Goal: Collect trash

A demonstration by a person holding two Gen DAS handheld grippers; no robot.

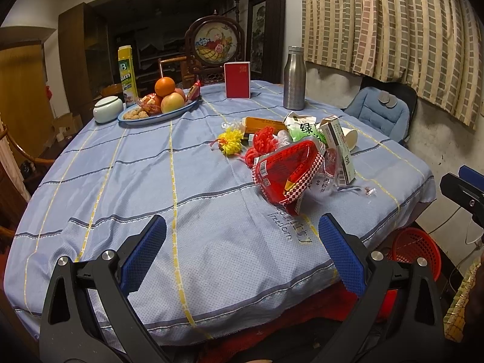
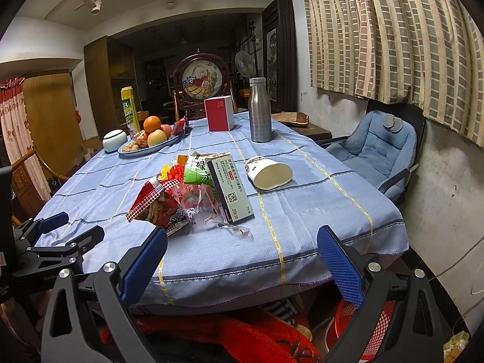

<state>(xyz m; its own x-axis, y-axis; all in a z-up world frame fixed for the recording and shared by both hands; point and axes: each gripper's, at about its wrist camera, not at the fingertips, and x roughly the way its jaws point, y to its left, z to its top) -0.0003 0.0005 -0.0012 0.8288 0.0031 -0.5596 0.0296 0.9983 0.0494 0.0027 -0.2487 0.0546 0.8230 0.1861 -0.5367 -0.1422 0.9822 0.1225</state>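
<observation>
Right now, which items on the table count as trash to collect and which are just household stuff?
Trash to collect:
red snack bag
green tea packet
medicine box
tipped paper cup
clear wrappers
red basket beside the table, probably the bin

Just there:
fruit plate
steel bottle
red box
white jar
yellow carton

Both wrist views, table edge, facing trash pile
</observation>
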